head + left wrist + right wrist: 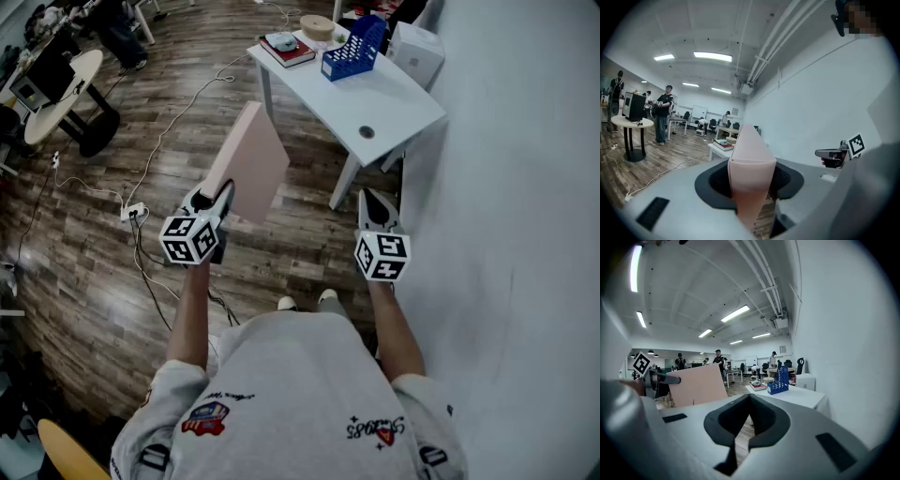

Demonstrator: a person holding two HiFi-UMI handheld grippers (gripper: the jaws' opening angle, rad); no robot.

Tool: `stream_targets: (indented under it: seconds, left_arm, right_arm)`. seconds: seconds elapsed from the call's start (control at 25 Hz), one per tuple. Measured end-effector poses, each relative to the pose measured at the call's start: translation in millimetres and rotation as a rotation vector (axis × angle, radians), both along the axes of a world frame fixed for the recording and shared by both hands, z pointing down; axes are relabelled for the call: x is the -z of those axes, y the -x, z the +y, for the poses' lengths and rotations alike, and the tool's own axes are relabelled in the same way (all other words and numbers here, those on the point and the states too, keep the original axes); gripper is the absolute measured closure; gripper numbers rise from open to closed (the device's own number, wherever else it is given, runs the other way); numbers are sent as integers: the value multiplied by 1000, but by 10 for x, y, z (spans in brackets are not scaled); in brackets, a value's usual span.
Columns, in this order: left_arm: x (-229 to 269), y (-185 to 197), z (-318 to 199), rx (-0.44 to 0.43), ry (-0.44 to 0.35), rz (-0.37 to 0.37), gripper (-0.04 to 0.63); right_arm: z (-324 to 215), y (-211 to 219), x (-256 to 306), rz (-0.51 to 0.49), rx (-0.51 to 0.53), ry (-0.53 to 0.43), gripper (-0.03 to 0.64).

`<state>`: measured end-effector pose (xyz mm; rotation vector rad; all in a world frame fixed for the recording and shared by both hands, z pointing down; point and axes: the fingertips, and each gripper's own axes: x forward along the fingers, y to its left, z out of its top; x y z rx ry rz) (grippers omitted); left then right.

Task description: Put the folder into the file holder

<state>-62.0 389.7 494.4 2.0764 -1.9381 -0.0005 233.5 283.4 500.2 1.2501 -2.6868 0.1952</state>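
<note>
My left gripper (217, 199) is shut on the lower edge of a pink folder (249, 161), which stands up and slants away toward the table. In the left gripper view the folder (750, 164) fills the gap between the jaws of that gripper (751, 180). The blue file holder (354, 49) stands upright on the far end of a white table (394, 108), well ahead of both grippers. My right gripper (376, 202) hangs near the table's front corner, shut with nothing in it. The right gripper view looks past that gripper (748, 399) at the file holder (779, 380) and the folder (697, 385).
On the table beside the file holder lie stacked books (288, 49), a tape roll (318, 26) and a white box (416, 51). A white wall (525, 187) runs along the right. Cables (141, 216) trail over the wooden floor, and a round table (56, 89) stands at far left.
</note>
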Motion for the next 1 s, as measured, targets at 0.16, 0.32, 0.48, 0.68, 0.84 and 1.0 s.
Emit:
stream_targets:
  seconds: [0.16,0.32,0.48,0.68,0.84,1.0]
  left_arm:
    - [-36,21,19,-1,4,9,433]
    - [-72,79,65,-2,11,9,431]
    - [-89,143,72,0,13,13,432]
    - [-92,186,36,-6,10,14,431]
    - [-80,265,-37,-8,9,28,431]
    - [-126,318,-235,-19,18,39,432]
  right_arm:
    - [6,-16,15,-19,-9,-14,615]
    - [79,88,69,2,21,-61,614]
    - [113,199,67,13,49,-68,614]
    - [98,209,7,29,34,-57,614]
    - [35,222,24,44,21,-53,614]
    - [-161,262,-29,53,8,-31,614]
